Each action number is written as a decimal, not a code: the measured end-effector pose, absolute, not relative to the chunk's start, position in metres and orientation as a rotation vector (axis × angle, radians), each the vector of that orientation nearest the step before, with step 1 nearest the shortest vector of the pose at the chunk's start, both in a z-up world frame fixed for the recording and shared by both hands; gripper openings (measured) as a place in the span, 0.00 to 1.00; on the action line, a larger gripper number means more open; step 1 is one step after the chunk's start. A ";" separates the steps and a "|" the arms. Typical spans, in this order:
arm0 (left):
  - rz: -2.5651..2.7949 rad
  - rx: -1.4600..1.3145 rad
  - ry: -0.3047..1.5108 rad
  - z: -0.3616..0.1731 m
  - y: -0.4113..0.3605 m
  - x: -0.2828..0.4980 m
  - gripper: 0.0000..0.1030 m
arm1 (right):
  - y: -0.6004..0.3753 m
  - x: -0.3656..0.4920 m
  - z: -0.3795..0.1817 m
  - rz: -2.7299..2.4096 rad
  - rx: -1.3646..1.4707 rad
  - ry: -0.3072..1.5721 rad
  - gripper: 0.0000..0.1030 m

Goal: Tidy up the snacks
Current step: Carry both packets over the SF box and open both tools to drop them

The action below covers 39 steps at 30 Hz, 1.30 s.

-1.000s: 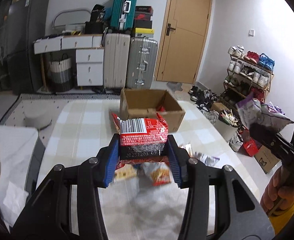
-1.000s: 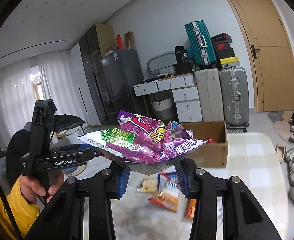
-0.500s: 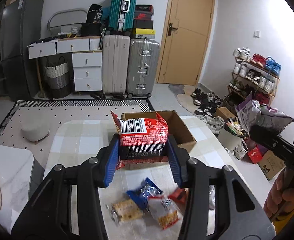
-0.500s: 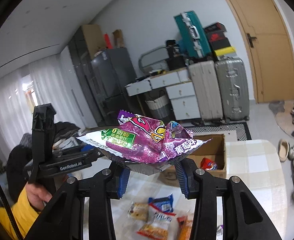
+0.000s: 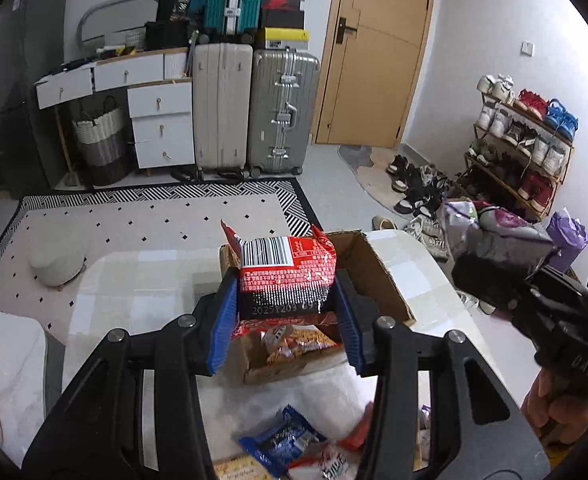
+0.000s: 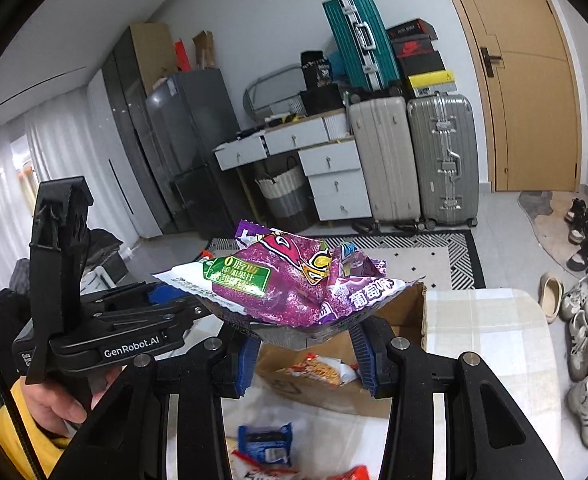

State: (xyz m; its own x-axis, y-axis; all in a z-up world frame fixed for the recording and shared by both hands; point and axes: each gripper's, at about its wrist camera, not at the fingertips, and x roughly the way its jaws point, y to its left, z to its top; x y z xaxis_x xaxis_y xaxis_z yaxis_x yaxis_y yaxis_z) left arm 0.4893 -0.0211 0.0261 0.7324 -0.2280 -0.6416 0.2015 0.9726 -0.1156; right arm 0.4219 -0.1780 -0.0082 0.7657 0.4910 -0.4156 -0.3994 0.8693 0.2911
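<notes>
Snacks are split between the two grippers, the cardboard box (image 5: 373, 276) and the counter (image 5: 142, 288). Directly above the open box, the left gripper (image 5: 286, 316) is clenched on a red snack packet (image 5: 286, 276), its barcode facing the camera. Inside the box lies an orange snack bag (image 5: 294, 346). To the right of the box and well above the counter, the right gripper (image 6: 305, 354) grips a crumpled purple snack bag (image 6: 290, 284) by its lower edge; in the right wrist view this bag hides part of the box's far wall. On the counter, on the near side of the box, lie a blue packet (image 5: 282, 442) and other wrappers with red and white on them, partly cut off by the frame. The box sits near the counter's far edge.
</notes>
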 end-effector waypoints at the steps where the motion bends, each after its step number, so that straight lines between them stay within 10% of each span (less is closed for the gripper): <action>1: -0.229 -0.035 0.713 0.022 -0.024 0.499 0.41 | -0.178 0.431 -0.011 0.485 0.191 0.515 0.40; 21: -0.228 0.025 0.895 -0.097 -0.069 0.649 0.42 | -0.157 0.532 -0.098 0.468 0.140 0.744 0.40; 39: -0.201 0.036 0.900 -0.116 -0.047 0.621 0.43 | -0.141 0.553 -0.120 0.436 0.097 0.859 0.41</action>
